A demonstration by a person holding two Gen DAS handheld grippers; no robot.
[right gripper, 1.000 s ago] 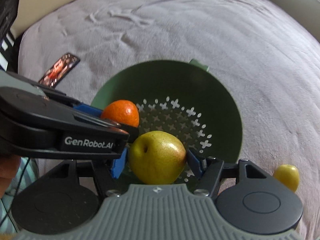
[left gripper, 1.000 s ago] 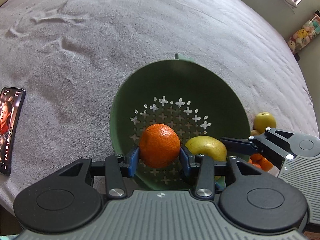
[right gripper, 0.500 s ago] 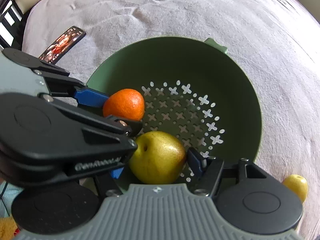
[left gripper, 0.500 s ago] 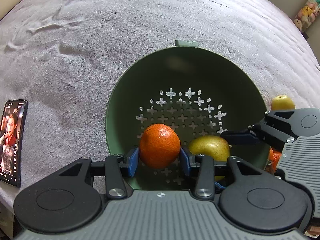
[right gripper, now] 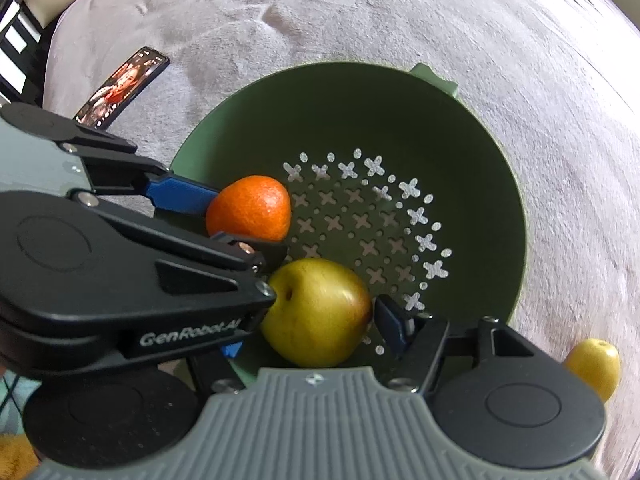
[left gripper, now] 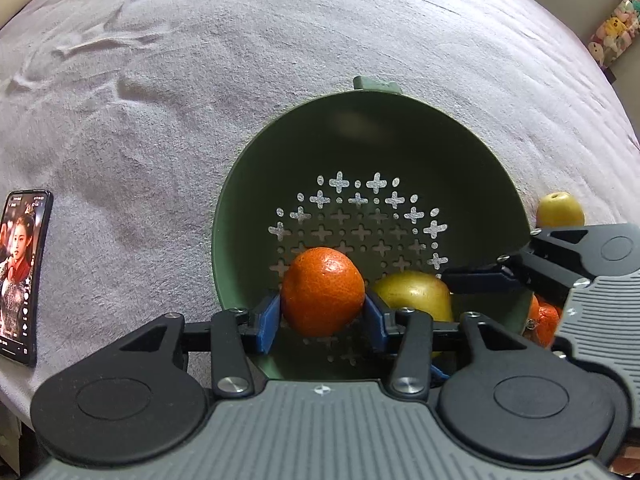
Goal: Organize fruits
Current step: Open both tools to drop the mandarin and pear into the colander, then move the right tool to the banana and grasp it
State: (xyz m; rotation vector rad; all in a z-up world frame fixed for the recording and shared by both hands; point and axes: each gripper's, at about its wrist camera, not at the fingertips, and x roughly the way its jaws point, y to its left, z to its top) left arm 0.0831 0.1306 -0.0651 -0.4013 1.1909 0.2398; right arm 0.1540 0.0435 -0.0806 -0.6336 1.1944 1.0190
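Both grippers are over the green colander at once — the left gripper has its blue pads closed against the two sides of an orange, and the fruit sits squarely between them, above the cross-shaped holes in the colander floor. From the right wrist view the same orange shows at the colander's left wall, one blue finger of the left gripper pressed to its near side. The right gripper is clamped on a yellow-green pear, stem dimple facing up and left, a blue pad tight against its right flank; the pad on the other side is mostly hidden behind the left gripper's black body. In the left wrist view that pear lies just beside the orange, to its right, low inside the colander, with the right gripper reaching in from the right edge. Whether either fruit touches the colander floor cannot be told. Outside the rim — a second yellow fruit rests on the grey bed cover, close to the colander's right side, and it shows again at the lower right of the right wrist view. More oranges peek out beyond the rim near the right gripper. A phone with its screen lit lies flat on the bed well to the left, also visible from the right wrist.
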